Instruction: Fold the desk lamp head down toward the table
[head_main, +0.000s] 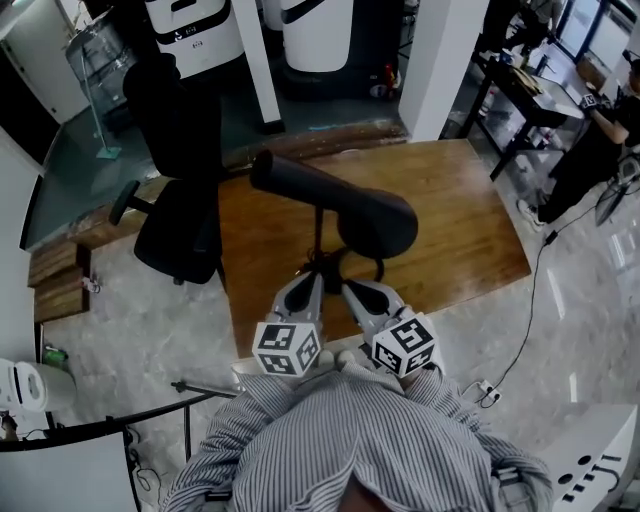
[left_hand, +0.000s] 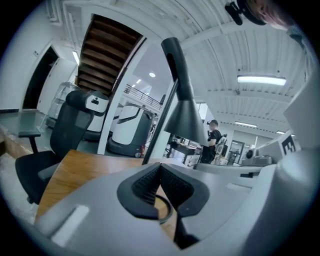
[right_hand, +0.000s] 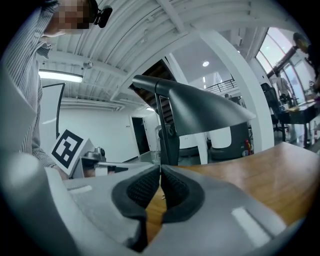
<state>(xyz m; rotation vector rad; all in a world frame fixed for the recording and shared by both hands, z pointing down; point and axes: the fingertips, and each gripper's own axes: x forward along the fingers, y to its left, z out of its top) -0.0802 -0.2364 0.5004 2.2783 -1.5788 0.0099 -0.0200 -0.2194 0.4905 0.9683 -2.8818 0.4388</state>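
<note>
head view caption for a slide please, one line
Shut and empty, the left tongs and right tongs sit close before the black desk lamp on the wooden table.

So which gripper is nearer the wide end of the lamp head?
The right gripper: the wide end of the lamp head hangs just beyond it, while the left gripper sits nearer the pole.

Desk lamp (head_main: 375, 220) on table (head_main: 465, 235), chair (head_main: 180, 225) at its left

Left gripper (left_hand: 160, 171), jaws together and empty, dark lamp head (left_hand: 186, 116) beyond, above wooden table (left_hand: 82, 167).
</note>
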